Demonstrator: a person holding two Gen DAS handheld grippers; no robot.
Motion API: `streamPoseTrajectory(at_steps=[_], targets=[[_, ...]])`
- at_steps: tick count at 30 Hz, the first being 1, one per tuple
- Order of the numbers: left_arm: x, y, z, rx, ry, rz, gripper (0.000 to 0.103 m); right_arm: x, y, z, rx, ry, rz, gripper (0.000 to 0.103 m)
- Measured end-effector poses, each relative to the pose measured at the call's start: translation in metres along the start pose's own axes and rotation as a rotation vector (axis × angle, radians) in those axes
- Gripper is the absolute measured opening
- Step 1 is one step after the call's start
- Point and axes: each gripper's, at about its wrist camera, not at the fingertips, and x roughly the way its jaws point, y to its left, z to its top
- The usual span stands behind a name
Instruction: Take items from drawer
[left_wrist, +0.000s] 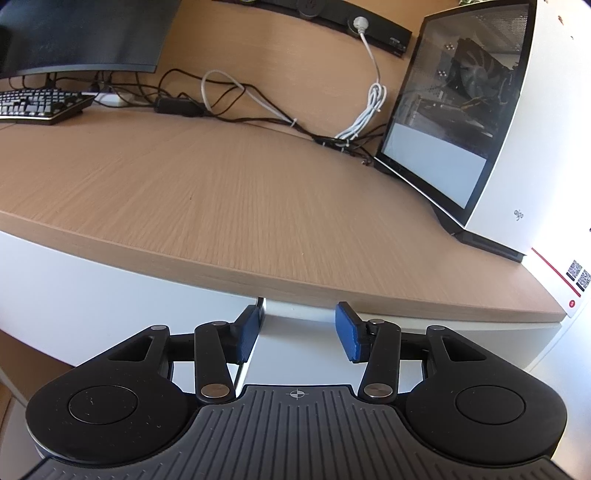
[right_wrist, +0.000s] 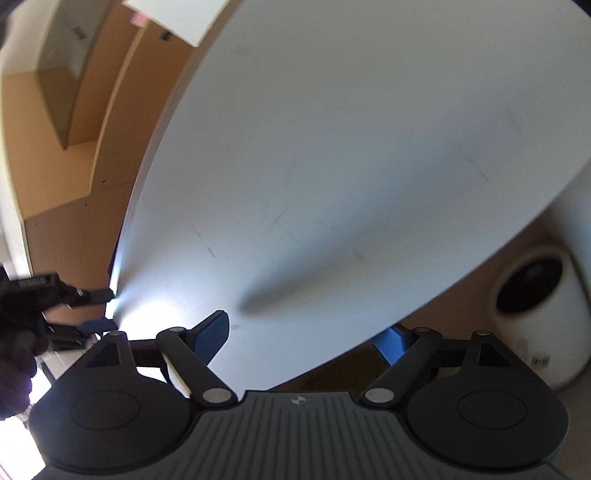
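In the left wrist view my left gripper (left_wrist: 300, 334) stands open just under the wooden desk's front edge. Its blue pads (left_wrist: 349, 336) straddle the upright edge of a white drawer front (left_wrist: 461, 326) without pressing on it. In the right wrist view a big white panel (right_wrist: 332, 166) fills the frame, and my left gripper (right_wrist: 105, 310) sits at its left edge. My right gripper (right_wrist: 299, 339) is wide open with the panel's lower edge between its fingers. Its right pad (right_wrist: 388, 343) is partly hidden behind that panel. The drawer's inside and any items are out of sight.
On the desk (left_wrist: 240, 206) stand a white computer case (left_wrist: 517, 129), a keyboard (left_wrist: 40, 105), a monitor (left_wrist: 81, 33) and tangled cables (left_wrist: 258, 107). A white bin (right_wrist: 535, 314) stands low on the right. A dark-gloved hand (right_wrist: 18, 343) holds the left gripper.
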Motion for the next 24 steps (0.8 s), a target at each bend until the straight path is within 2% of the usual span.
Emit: streamPoseTrajectory(at_steps=[2, 4, 8, 16, 21, 24], targets=[[0.000, 0.000, 0.000, -0.004, -0.003, 0.001, 0.050, 0.005, -0.004, 0.001, 0.005, -0.012, 0.035, 0.094], [0.000, 0.000, 0.000, -0.006, -0.001, 0.003, 0.050, 0.009, -0.008, 0.005, 0.060, -0.009, 0.067, 0.096], [-0.001, 0.000, 0.001, 0.006, 0.012, -0.003, 0.050, 0.010, -0.012, 0.015, 0.119, 0.045, 0.083, 0.096], [-0.006, -0.002, -0.001, 0.029, 0.033, -0.003, 0.051, 0.005, -0.010, 0.021, 0.135, 0.091, 0.080, 0.096], [-0.011, 0.000, -0.002, -0.011, 0.051, -0.003, 0.051, -0.001, 0.001, 0.023, 0.144, 0.137, 0.041, 0.096], [-0.010, 0.002, 0.001, -0.055, 0.065, 0.000, 0.050, -0.005, 0.012, 0.025, 0.118, 0.163, -0.034, 0.094]])
